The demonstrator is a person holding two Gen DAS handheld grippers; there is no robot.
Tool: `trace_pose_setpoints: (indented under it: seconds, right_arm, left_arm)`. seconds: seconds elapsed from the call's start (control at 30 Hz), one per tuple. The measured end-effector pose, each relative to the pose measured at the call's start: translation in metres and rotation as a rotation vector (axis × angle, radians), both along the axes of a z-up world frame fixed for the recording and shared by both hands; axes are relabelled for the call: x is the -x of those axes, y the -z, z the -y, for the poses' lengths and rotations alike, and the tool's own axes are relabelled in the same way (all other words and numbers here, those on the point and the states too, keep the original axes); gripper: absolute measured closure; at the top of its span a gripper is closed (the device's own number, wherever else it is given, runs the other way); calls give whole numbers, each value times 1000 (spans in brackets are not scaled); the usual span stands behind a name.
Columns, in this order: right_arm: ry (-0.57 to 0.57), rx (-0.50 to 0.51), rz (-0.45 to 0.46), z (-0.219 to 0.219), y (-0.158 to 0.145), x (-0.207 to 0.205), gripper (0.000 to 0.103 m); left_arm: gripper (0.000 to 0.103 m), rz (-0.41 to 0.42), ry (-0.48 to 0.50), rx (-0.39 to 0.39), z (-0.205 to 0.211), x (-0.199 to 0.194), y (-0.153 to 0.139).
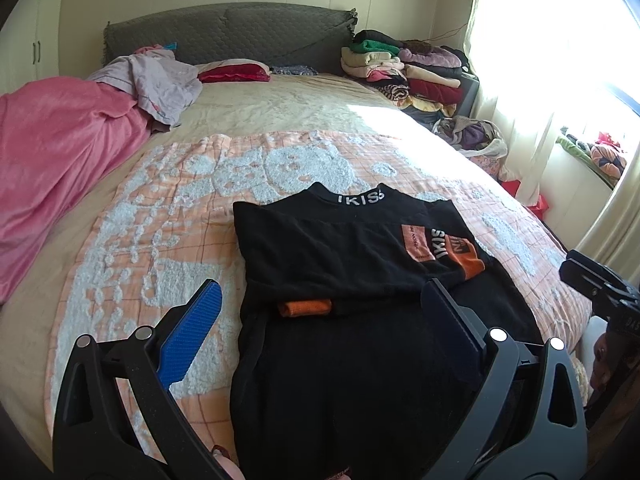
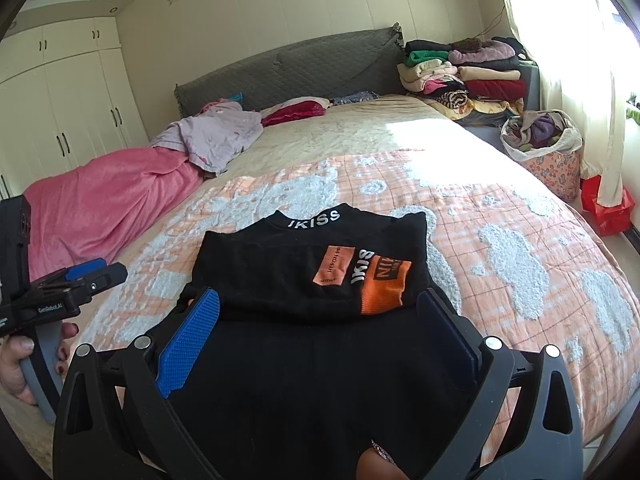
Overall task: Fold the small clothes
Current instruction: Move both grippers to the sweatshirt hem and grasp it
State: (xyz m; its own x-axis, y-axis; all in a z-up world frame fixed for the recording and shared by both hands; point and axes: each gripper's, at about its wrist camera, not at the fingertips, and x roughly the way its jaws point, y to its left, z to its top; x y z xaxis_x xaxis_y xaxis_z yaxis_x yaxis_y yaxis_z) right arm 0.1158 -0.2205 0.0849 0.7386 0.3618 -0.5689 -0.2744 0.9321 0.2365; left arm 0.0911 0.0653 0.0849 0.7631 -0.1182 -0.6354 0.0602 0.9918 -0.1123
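Blue ribbed pads line the fingers of both grippers, and both sets of fingers stand wide apart with nothing between them. The left gripper (image 1: 320, 304) hangs just above the near half of a black top (image 1: 352, 248), its left finger (image 1: 188, 336) over the blanket beside the garment and its right finger over the black cloth. The right gripper (image 2: 320, 312) hovers over the same top (image 2: 308, 272) from a little further right, both fingers above the dark fabric. The top lies flat near the foot of the bed, collar pointing toward the headboard, with white lettering on the neckband (image 2: 314, 218) and orange patches (image 2: 360, 276) on the right of the chest; both sleeves are folded in — one orange cuff (image 1: 306, 307) lies across the middle. Under it is a peach checked blanket with fluffy white shapes (image 2: 500, 240), spread over a beige sheet (image 1: 280, 104). Further off, a pink blanket (image 1: 60, 160) is bunched along the left edge, a grey padded headboard (image 2: 288, 68) stands at the far end, and a stack of folded clothes (image 2: 464, 76) sits at the far right corner. A hand (image 2: 16, 364) with painted nails grips the left gripper's handle.
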Motion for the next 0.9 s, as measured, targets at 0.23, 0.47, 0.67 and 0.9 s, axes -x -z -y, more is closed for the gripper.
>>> trace_pose_setpoints:
  seconds: [0.23,0.47,0.67,0.9]
  right_arm:
    - [13,18,-9,11,3,13,5]
    - [27,19,-46,21,17,23,5]
    - [44,33,-92,31,34,30,5]
    - [65,69,-162,46,62,38,5]
  left_arm:
    - [10,-49,-43,8,-9,14,25]
    - [10,-97,-96,29,-25,26,46]
    - [10,-132,-139,41,-42,41,60]
    - [10,-204,-186,47,-63,62,84]
